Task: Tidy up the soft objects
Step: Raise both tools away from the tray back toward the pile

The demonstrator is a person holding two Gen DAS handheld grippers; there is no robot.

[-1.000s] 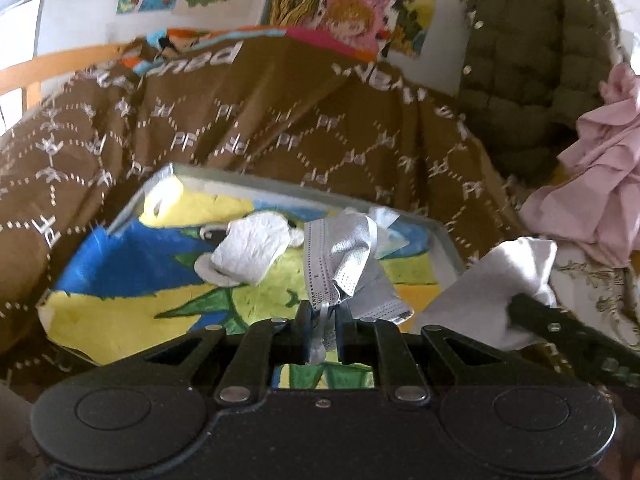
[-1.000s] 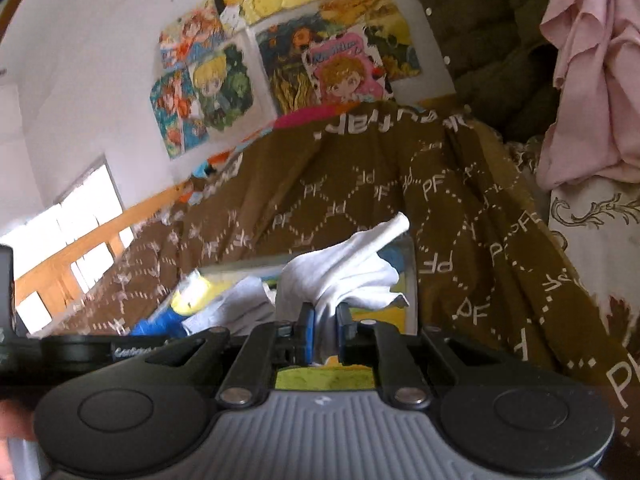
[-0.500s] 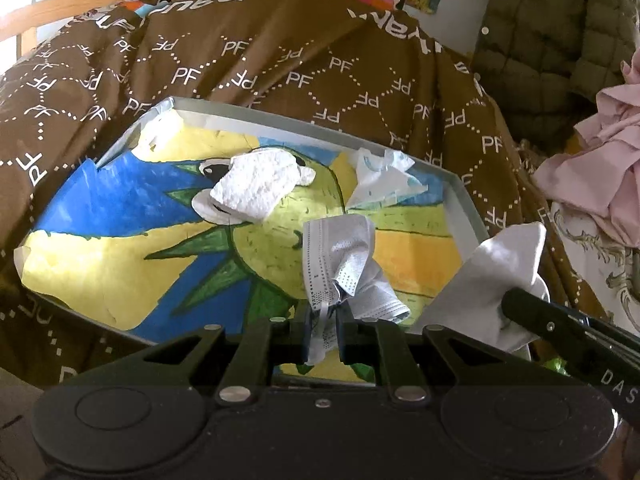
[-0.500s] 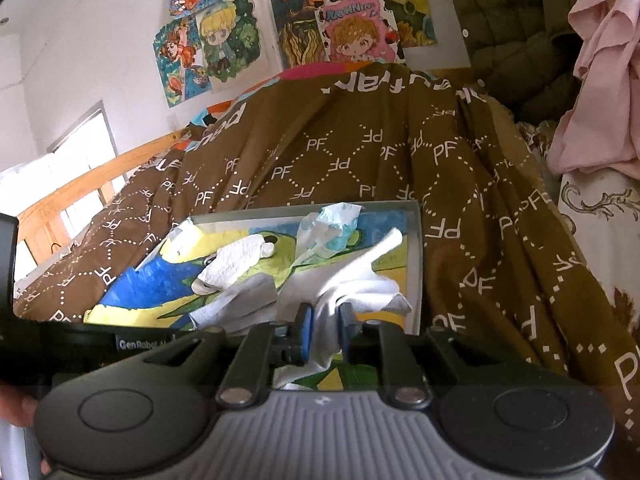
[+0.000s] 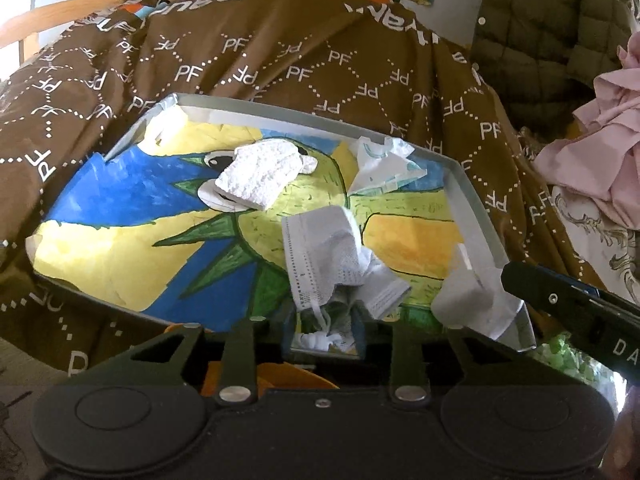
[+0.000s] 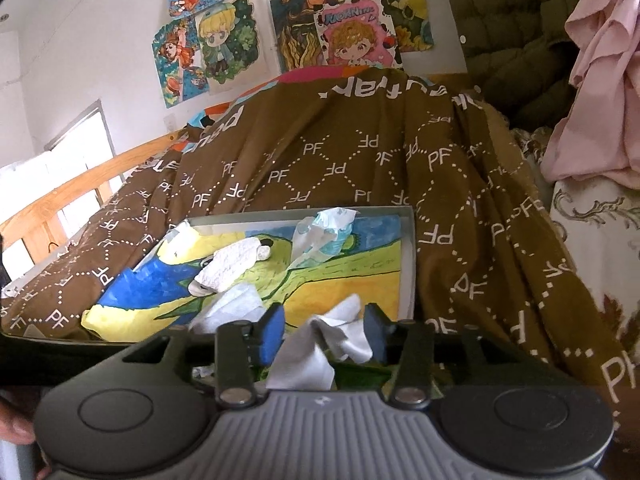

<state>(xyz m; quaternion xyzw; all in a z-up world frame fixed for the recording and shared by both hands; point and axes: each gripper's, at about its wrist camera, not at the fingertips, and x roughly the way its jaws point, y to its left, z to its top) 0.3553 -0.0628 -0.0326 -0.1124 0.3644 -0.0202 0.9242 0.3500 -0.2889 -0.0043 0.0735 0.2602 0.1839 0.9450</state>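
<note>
A grey tray (image 5: 472,208) lined with a bright painted sheet lies on the brown blanket. In it lie a white textured cloth (image 5: 260,176), a crumpled tissue (image 5: 384,164), a white face mask (image 5: 328,260) and a white cloth (image 5: 476,300) at the near right corner. My left gripper (image 5: 323,330) is open, with the mask's ear loops lying between its fingers. My right gripper (image 6: 325,330) is open, with the white cloth (image 6: 320,344) lying loose between its fingers. The tray (image 6: 408,256) also shows in the right wrist view.
The brown blanket (image 5: 280,52) covers the bed around the tray. A pink garment (image 5: 592,152) and an olive quilted jacket (image 5: 540,20) lie at the right. A wooden bed rail (image 6: 80,184) runs at the left. Posters (image 6: 280,32) hang on the wall.
Both grippers have opened. The mask and the white cloth have been let go and now rest in the tray. Both views have tilted down toward the tray.
</note>
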